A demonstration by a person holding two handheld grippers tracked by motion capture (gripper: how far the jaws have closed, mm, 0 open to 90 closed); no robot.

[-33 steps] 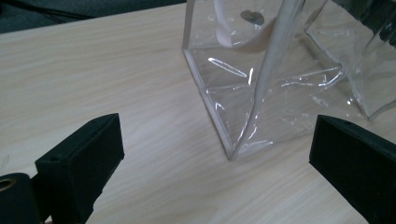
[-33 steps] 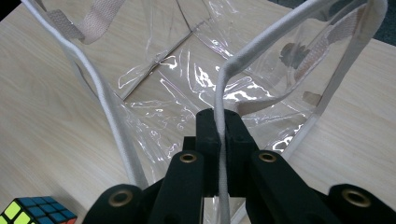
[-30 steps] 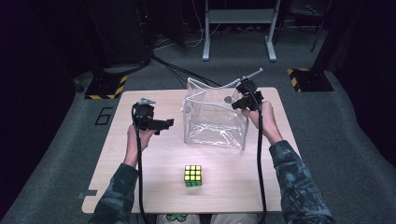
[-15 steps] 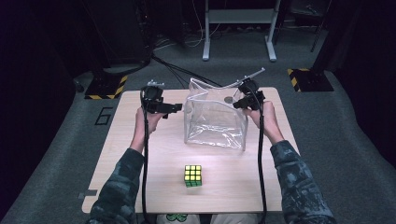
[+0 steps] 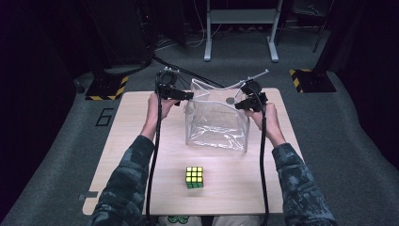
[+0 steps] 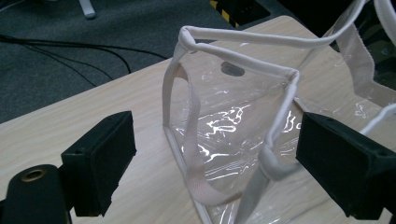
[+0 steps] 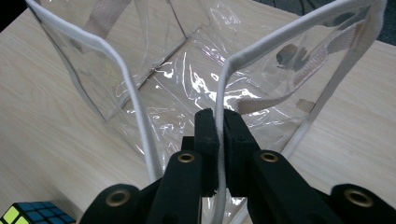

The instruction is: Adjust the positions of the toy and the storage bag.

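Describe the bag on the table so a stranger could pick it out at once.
On the light wooden table, look at the far half. The clear plastic bag with white trim stands open there, see-through, unlike the small multicoloured puzzle cube nearer the person.

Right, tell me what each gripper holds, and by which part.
Right gripper: the clear bag, pinched by its white rim. Left gripper: nothing, open beside the bag.

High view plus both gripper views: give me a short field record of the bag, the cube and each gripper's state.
bag: clear plastic bag with white trim, standing open mid-table
cube: yellow-topped puzzle cube, near edge of the wooden table, apart from bag
right gripper: shut on bag's white rim
left gripper: open, its jaws just closing a little, bag's corner between them, untouched
bag contents: none visible
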